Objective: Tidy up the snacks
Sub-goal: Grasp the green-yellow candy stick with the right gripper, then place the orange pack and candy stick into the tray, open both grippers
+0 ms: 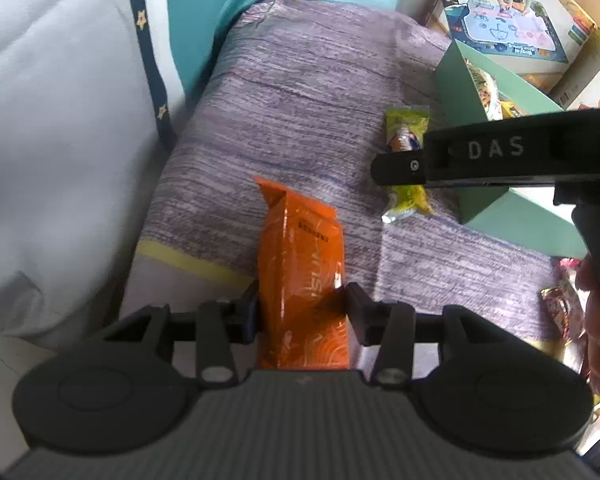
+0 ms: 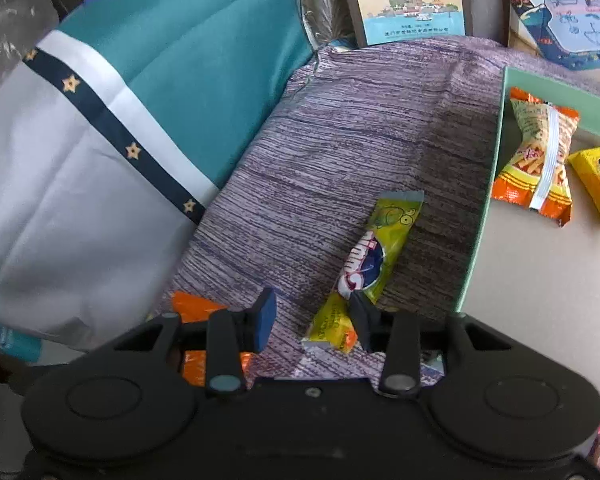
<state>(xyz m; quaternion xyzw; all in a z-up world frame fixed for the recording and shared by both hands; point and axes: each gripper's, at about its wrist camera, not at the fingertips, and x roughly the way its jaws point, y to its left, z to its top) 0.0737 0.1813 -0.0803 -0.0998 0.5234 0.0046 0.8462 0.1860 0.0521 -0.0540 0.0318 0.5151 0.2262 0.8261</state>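
Left gripper (image 1: 301, 307) straddles orange snack packet (image 1: 302, 280) on purple cushion (image 1: 300, 100) near its left edge, jaws loose, not pressing. Right gripper (image 2: 313, 322) parted over cushion, right finger overlapping yellow-green candy packet (image 2: 370, 256) beside green box (image 2: 485, 184); nothing clamped.

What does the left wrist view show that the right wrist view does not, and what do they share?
Only the left wrist view shows the whole orange packet standing between the left gripper fingers, and the right gripper from outside. Only the right wrist view shows inside the green box: a striped orange packet and a yellow bar. Both show the yellow-green candy packet on the purple cloth.
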